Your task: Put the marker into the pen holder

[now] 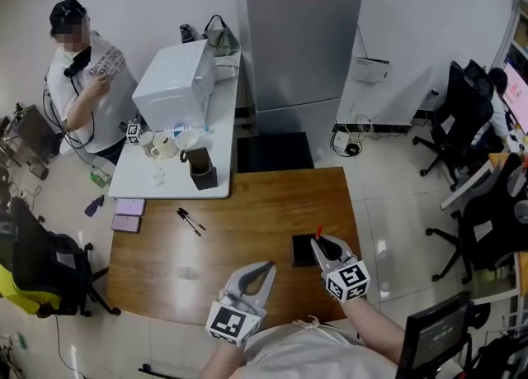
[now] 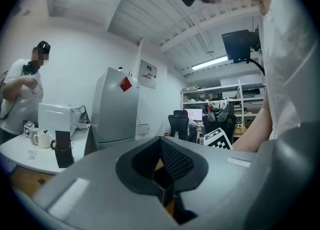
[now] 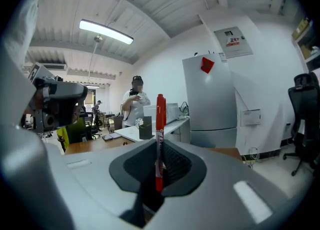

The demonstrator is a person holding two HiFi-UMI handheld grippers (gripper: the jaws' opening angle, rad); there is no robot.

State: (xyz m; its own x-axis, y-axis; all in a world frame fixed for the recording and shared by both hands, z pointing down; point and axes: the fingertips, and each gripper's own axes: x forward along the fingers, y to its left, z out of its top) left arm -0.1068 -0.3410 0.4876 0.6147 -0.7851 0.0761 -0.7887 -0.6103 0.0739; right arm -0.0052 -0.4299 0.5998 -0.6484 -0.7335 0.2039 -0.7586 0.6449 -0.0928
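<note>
Clearly the right gripper is clamped on a red marker, which stands upright between its jaws with the cap end rising above them. From the head view, that marker sits just above the black pen holder on the wooden table. The left gripper hovers nearby, jaws pressed together on nothing.
</note>
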